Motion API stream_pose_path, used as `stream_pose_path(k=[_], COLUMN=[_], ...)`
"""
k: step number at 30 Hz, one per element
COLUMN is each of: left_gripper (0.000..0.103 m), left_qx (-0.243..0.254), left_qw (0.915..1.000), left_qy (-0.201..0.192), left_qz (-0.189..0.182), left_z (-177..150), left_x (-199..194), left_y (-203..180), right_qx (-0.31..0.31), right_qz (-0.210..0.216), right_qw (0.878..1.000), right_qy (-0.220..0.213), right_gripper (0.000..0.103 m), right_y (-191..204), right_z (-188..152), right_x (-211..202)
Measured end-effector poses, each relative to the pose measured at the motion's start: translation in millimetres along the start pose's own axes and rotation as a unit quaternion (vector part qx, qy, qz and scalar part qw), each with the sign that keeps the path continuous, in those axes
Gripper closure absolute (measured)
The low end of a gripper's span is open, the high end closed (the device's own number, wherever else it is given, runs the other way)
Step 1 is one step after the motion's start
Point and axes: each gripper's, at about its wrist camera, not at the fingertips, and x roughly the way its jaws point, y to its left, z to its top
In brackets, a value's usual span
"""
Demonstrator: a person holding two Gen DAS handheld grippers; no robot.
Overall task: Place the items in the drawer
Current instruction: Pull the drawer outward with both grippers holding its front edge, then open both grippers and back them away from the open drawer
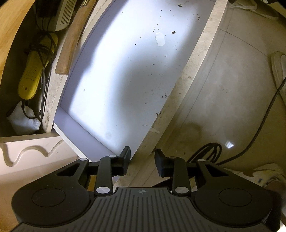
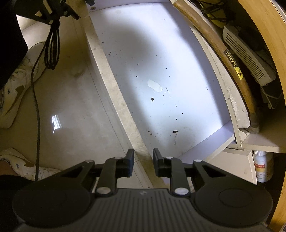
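Observation:
An open drawer with a white bottom [image 1: 125,71] fills the middle of the left wrist view; it also shows in the right wrist view [image 2: 160,53]. It holds only dark crumbs and a small white scrap [image 1: 160,39] [image 2: 154,85]. My left gripper [image 1: 142,157] is open and empty above the drawer's beige side wall [image 1: 193,71]. My right gripper [image 2: 143,157] is open and empty above the same wall [image 2: 114,92]. The left gripper shows at the top left of the right wrist view [image 2: 57,10], with a black cable hanging from it.
A neighbouring compartment holds a wooden-handled hammer [image 2: 223,53] [image 1: 71,46], a white router [image 2: 250,58], a yellow device with black cables [image 1: 35,67] and a white pouch [image 1: 23,119]. A white bottle [image 2: 262,167] stands lower right. Shoes [image 2: 16,85] and cables [image 1: 259,132] lie on the tiled floor.

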Motion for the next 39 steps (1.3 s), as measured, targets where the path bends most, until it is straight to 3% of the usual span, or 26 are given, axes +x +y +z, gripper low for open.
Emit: stream_pose_path(k=[23,30,32,33,35,39], left_gripper=[0.074,0.072,0.071,0.066,0.039,0.03], left_qx=[0.003,0.01,0.004,0.001,-0.009,-0.058], left_qw=[1.0,0.9999,0.9999,0.9998,0.9986,0.9943], left_qy=[-0.001,-0.003,-0.013,-0.021,-0.045,-0.075], left_qz=[0.002,0.009,0.004,0.006,0.028,0.048], left_z=[-1.7,3.8,6.5,7.3,9.0,11.3], left_x=[-1.2,-7.0,-12.6,-15.8,-23.8,-35.5], left_y=[0.6,1.2,2.8,3.5,5.2,19.2], right_qx=[-0.007,0.024,0.033,0.037,0.046,0.086], right_qz=[-0.004,-0.003,-0.003,-0.003,-0.002,0.011], right_qw=[1.0,0.999,0.998,0.998,0.997,0.993], right_qy=[-0.006,-0.04,-0.049,-0.054,-0.064,-0.08], right_gripper=[0.079,0.075,0.042,0.006,0.001,0.0], right_y=[1.3,-3.8,-5.2,-6.0,-7.4,-15.3], right_z=[-0.8,0.8,1.2,1.4,1.9,5.5], right_x=[-2.3,-12.3,-15.2,-16.6,-19.5,-24.9])
